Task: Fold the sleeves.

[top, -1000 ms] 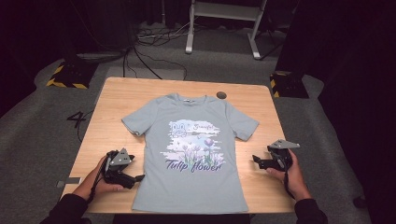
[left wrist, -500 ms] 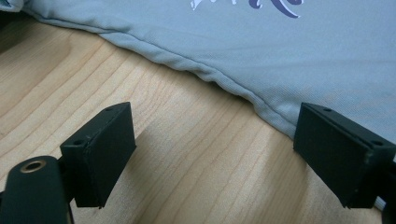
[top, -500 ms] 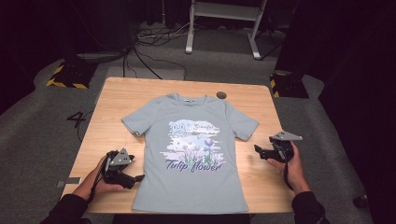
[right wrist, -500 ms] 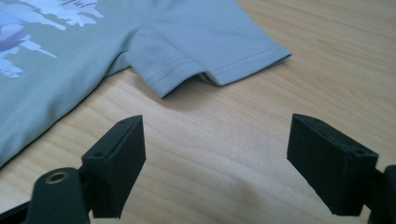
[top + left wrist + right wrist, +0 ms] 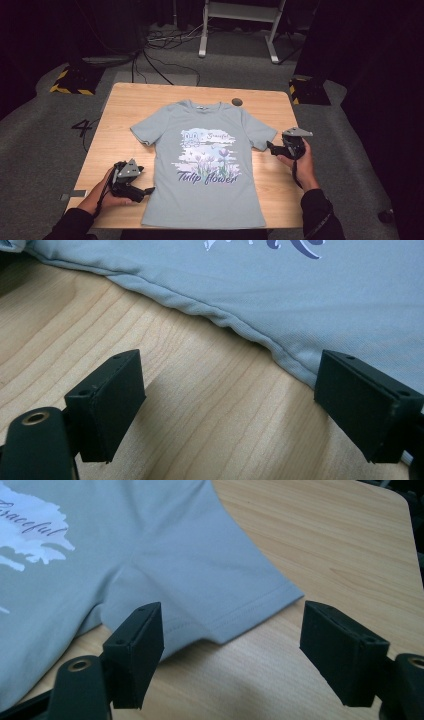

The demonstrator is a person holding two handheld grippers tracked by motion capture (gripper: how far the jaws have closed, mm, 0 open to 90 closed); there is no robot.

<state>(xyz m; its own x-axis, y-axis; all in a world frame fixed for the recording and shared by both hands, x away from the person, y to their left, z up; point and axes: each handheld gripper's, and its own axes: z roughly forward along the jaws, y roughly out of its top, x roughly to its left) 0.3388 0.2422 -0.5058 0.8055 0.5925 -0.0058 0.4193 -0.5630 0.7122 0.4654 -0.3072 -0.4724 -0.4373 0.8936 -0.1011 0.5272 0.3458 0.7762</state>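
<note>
A wooden table [image 5: 125,115] carries a light blue T-shirt [image 5: 205,200] spread flat, face up, collar toward the far edge and hem toward the person; its front bears a flower print with the words "Tulip flower" [image 5: 206,176]. The shirt lies roughly along the table's middle, both short sleeves spread out to the sides. The left gripper [image 5: 142,190], held in the person's left hand [image 5: 102,192], sits low over the bare wood just beside the shirt's left side seam near the hem; in the left gripper view its jaws stand wide apart with nothing between them but wood grain, and the shirt's stitched edge [image 5: 240,327] runs diagonally just ahead of them, reaching the jaw at the picture's right. The right gripper [image 5: 270,147], in the right hand [image 5: 300,162], points at the shirt's right sleeve [image 5: 261,134]; in the right gripper view its jaws are likewise spread wide and hold nothing, with the sleeve's hemmed cuff [image 5: 250,612] lying just ahead between them. A small dark round object [image 5: 237,102], too small to identify, rests near the far edge, beside the collar.
</note>
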